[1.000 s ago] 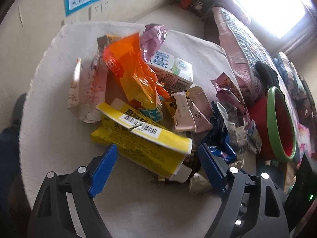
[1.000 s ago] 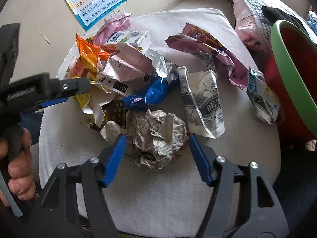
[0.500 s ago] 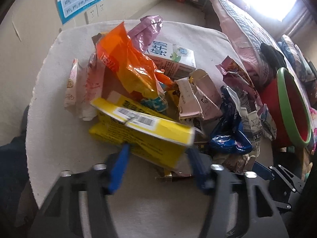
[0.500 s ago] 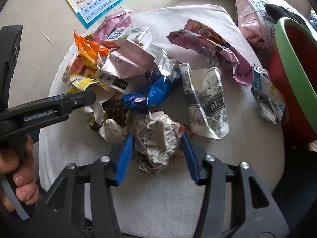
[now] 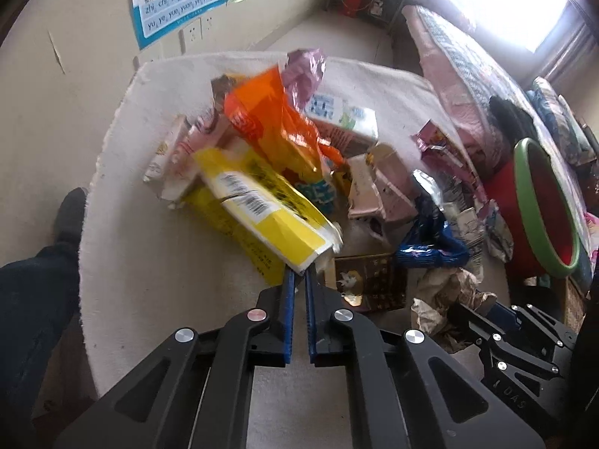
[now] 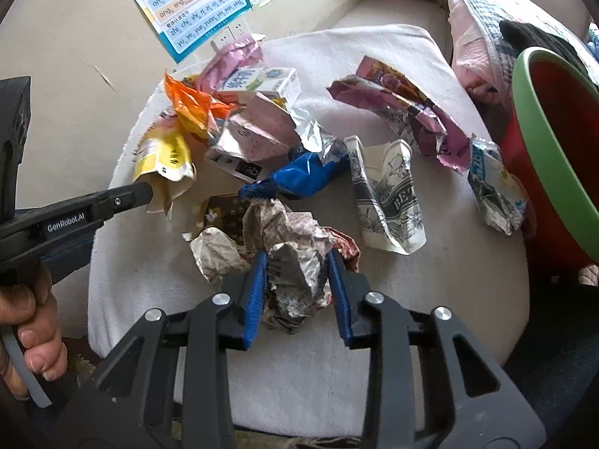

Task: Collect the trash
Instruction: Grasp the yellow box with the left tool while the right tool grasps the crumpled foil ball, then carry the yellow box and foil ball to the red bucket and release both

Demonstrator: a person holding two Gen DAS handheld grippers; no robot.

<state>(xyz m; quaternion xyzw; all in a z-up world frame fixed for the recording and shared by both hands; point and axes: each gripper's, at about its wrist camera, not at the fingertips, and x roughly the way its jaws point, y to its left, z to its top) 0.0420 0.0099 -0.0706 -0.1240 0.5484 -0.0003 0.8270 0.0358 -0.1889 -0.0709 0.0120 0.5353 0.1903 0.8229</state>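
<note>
Trash lies heaped on a white cloth-covered table [image 5: 149, 262]. My left gripper [image 5: 299, 275] is shut on the near edge of a yellow wrapper [image 5: 262, 205] with a barcode, and that end is raised off the cloth. The right wrist view shows the same yellow wrapper [image 6: 164, 157] hanging from the left gripper [image 6: 144, 189]. My right gripper [image 6: 295, 262] is closing its jaws on a crumpled paper ball [image 6: 295, 254], with both blue pads pressed against its sides. A red bin with a green rim [image 6: 539, 119] stands at the table's right edge.
The heap also holds an orange wrapper [image 5: 269, 127], a milk carton [image 5: 344, 119], a blue wrapper [image 6: 299, 176], pink wrappers [image 6: 404, 112] and a flattened printed cup [image 6: 389, 194]. A wall with a poster [image 6: 194, 3] is behind. A bed [image 5: 468, 86] lies right.
The left jaws closed on the yellow wrapper's near edge and lifted it slightly. The right jaws narrowed from wide open until they pinch the paper ball.
</note>
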